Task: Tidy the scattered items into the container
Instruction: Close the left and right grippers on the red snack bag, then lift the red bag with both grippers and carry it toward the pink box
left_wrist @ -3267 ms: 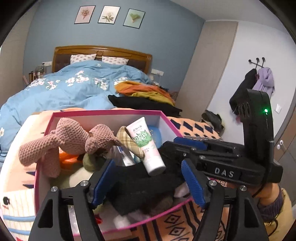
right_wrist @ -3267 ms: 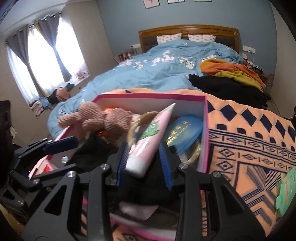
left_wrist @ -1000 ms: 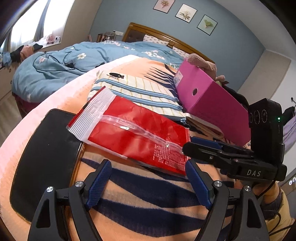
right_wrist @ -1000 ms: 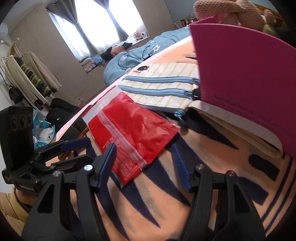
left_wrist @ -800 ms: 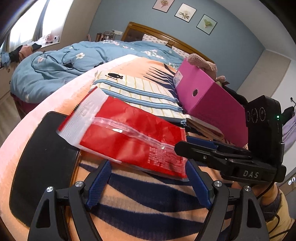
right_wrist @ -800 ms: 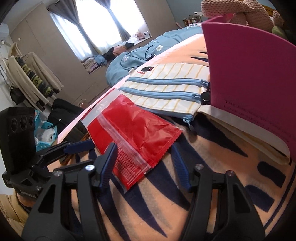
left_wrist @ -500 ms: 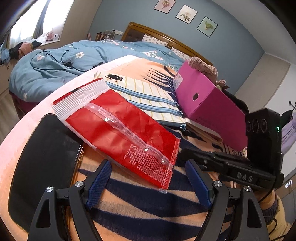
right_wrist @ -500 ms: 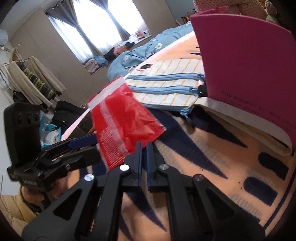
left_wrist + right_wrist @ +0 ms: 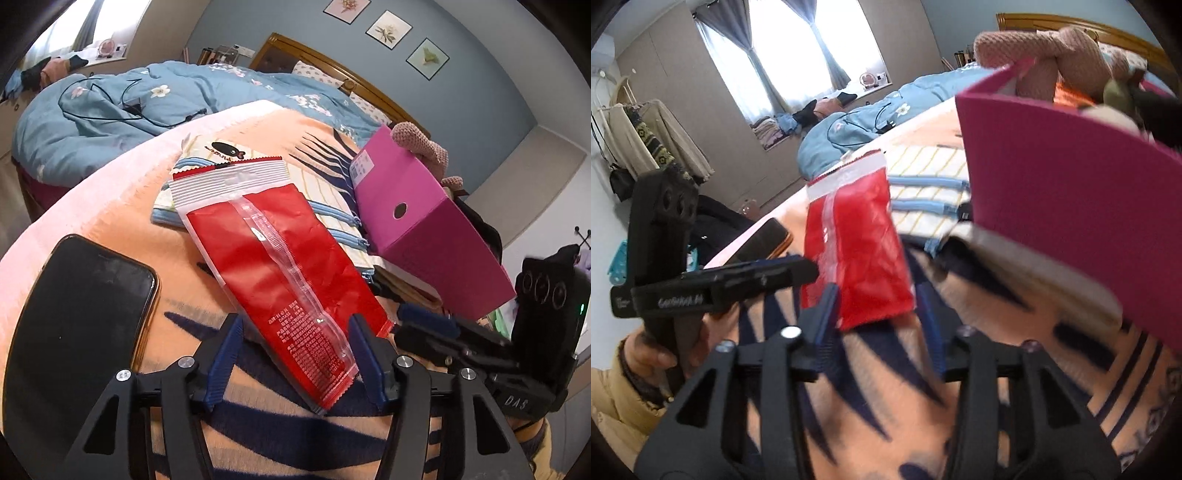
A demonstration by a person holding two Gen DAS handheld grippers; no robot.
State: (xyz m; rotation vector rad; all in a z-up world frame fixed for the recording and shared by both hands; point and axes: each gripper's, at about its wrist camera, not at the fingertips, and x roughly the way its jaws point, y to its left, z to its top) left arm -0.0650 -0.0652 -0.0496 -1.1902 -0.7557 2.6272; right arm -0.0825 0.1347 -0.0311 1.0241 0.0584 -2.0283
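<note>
Red packet [image 9: 284, 273] in the left wrist view lies on the orange blanket [image 9: 110, 206], its far end over the one striped pouch [image 9: 325, 192], beside one pink box [image 9: 424, 240]. Its near end sits between the closing left gripper [image 9: 295, 354] jaws, untouched by the pads. Thin, crinkly and slippery, I judge; pinch the sealed near edge. One phone [image 9: 81, 314] lies left.

Right wrist view: right gripper [image 9: 882, 321] jaws are opening, released, the same single packet's corner just ahead. One knitted toy [image 9: 1052, 55] tops the box
</note>
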